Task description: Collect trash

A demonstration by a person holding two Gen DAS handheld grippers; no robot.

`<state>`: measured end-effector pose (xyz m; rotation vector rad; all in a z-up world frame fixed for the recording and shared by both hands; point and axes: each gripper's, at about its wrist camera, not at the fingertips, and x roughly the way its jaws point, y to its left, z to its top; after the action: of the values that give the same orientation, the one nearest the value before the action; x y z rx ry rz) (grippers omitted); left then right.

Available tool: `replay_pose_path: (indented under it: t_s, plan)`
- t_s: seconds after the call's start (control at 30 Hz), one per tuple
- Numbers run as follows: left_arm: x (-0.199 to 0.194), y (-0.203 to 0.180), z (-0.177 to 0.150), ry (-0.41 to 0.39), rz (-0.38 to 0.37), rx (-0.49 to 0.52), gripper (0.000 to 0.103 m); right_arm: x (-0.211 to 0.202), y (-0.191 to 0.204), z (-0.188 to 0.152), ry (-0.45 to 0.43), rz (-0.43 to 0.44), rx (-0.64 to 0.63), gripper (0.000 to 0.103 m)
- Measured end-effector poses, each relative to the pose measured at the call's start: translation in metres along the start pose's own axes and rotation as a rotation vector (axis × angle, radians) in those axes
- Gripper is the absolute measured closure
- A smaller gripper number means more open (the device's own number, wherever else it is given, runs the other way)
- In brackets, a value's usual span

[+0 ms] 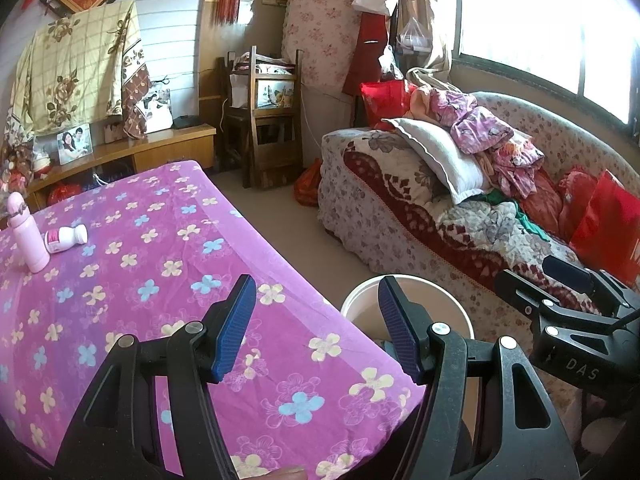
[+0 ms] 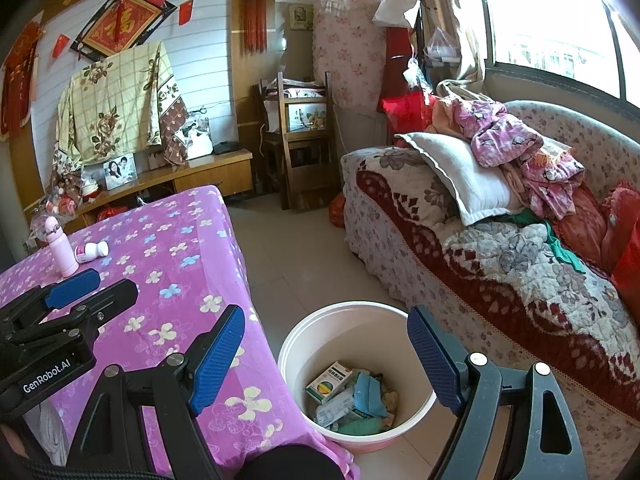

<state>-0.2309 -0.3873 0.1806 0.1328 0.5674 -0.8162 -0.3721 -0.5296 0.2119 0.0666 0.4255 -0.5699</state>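
Trash (image 2: 348, 398), a small box, wrappers and blue scraps, already lies in the white bucket (image 2: 296, 344) on the tile floor just beside the table. Left to right: pink flask (image 1: 25, 236) upright and small bottle (image 1: 66, 239) on its side on the purple floral cloth (image 1: 168, 240), probably next; left gripper (image 1: 316, 326) over the table edge and right gripper (image 2: 326, 364) above the bucket, both jaws apart, empty. Cluttered sofa (image 2: 500, 248) far right under the window.

Lived-in home: sofa (image 2: 500, 240), family photo (image 2: 120, 172).

The black body of the left gripper (image 2: 90, 292) reads "GenRobot.AI" in white. "DAS" stands on the black right gripper (image 1: 576, 280). The red diamond-shaped wall plaque (image 2: 120, 26) bears a gold "福".
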Motion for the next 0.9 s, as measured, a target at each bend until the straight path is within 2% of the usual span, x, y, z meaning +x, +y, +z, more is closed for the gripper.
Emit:
replay_pose_path:
  t_s: [0.9]
  plan:
    - [0.005,0.01,-0.011,0.008,0.005,-0.01,0.041,0.003,-0.001,-0.003,0.008,0.001,-0.004,0.021]
